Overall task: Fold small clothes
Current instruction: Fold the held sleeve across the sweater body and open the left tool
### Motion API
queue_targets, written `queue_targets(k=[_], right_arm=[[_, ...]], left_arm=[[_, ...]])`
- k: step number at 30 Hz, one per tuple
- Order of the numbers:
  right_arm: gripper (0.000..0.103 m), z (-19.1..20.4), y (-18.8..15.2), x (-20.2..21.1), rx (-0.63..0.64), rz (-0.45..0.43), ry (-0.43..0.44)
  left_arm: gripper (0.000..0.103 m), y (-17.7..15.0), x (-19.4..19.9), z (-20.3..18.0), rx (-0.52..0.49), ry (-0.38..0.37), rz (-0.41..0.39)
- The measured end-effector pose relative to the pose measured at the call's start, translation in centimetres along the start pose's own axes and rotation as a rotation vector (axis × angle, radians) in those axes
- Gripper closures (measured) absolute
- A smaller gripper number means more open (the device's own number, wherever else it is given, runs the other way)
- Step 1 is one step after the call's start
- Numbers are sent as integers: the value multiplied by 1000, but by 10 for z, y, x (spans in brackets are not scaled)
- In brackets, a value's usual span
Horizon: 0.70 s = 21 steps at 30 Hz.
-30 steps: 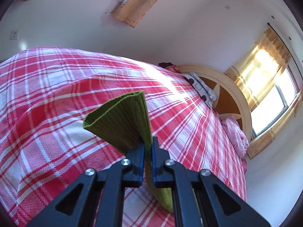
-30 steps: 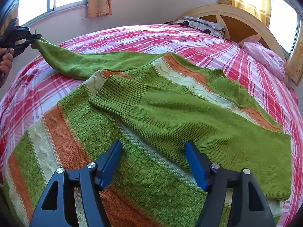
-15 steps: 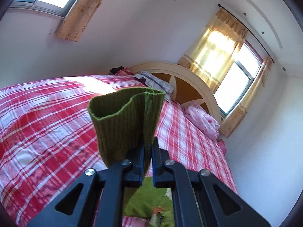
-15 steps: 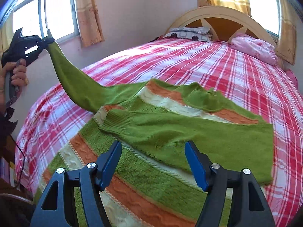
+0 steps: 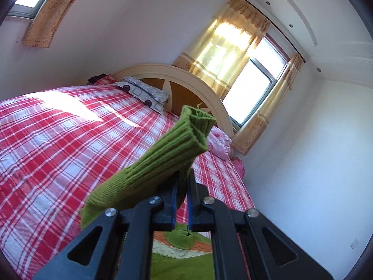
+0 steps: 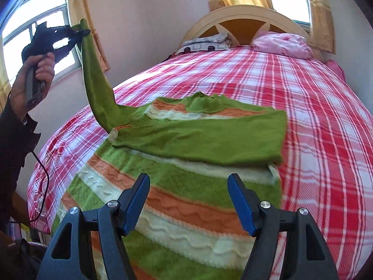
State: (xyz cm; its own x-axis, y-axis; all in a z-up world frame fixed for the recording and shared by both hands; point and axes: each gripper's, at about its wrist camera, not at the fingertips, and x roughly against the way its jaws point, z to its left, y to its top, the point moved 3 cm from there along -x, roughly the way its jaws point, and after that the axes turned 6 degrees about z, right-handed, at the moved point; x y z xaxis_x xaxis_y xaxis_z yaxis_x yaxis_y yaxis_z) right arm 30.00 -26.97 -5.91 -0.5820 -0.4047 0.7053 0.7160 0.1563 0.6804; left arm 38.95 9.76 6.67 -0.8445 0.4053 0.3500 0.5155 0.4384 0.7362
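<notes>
Two grippers: your left gripper (image 6: 80, 32) pinches the sweater (image 6: 186, 163) sleeve cuff (image 5: 193, 128) high off the bed's (image 6: 314, 116) left edge, your right gripper (image 6: 188, 200) gapes empty above the sweater's hem.

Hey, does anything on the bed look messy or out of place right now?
The sweater isn't flat: one sleeve hangs taut in the air, pinched at the cuff by the left tool, while the other sleeve lies folded across the body.
</notes>
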Motion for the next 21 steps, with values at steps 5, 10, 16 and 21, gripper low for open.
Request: queue_targets(k=[5,10,16,21], right_arm=[[33,-22,-26,13,-50,10,-19],[33,-46,-53,15,-128,32,-42],[33,-57,-72,6,-179,50,-29],[33,-53,-75,1,-169,57,-27]], left_arm=[[96,-33,-34,-55,-72,-58,56],[96,-89,-77,-102,-162,-70,139],[96,-164,-118,-125,-290,0,233],[96,-214,-137,-139,-391,30,332]])
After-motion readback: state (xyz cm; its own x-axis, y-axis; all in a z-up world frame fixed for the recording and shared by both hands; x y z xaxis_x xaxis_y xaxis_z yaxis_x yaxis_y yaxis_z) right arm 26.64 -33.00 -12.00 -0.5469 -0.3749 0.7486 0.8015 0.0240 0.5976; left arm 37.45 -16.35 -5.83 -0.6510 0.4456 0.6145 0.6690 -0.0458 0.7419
